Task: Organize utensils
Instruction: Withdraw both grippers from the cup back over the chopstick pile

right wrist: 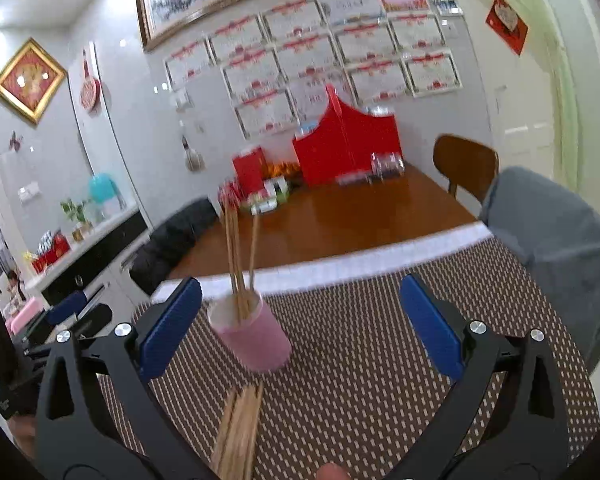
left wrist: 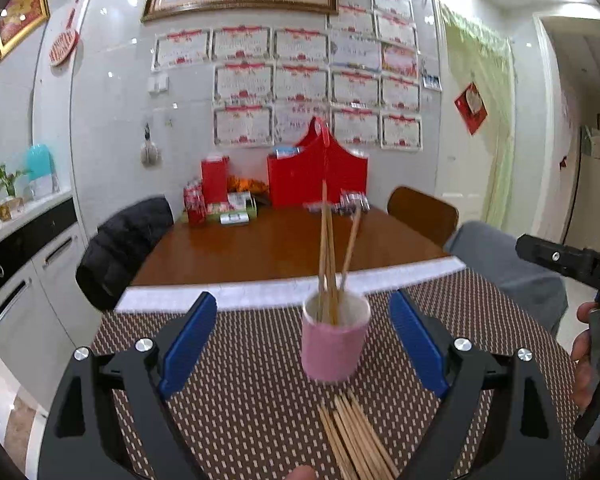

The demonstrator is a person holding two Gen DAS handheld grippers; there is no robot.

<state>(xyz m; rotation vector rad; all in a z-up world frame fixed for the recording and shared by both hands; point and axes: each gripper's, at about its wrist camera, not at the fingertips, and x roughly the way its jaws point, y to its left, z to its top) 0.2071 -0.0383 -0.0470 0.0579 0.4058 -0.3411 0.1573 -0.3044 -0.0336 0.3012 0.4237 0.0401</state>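
Observation:
A pink cup stands on the brown patterned placemat and holds three wooden chopsticks upright. Several loose chopsticks lie on the mat in front of the cup. My left gripper is open and empty, its blue pads on either side of the cup without touching it. In the right wrist view the cup sits left of centre, with loose chopsticks below it. My right gripper is open and empty above the mat. The right gripper's body shows at the right edge.
The wooden table carries red boxes, packets and small jars at its far end. A chair with a black jacket stands at the left. A brown chair and a grey-covered chair stand at the right. White cabinets line the left wall.

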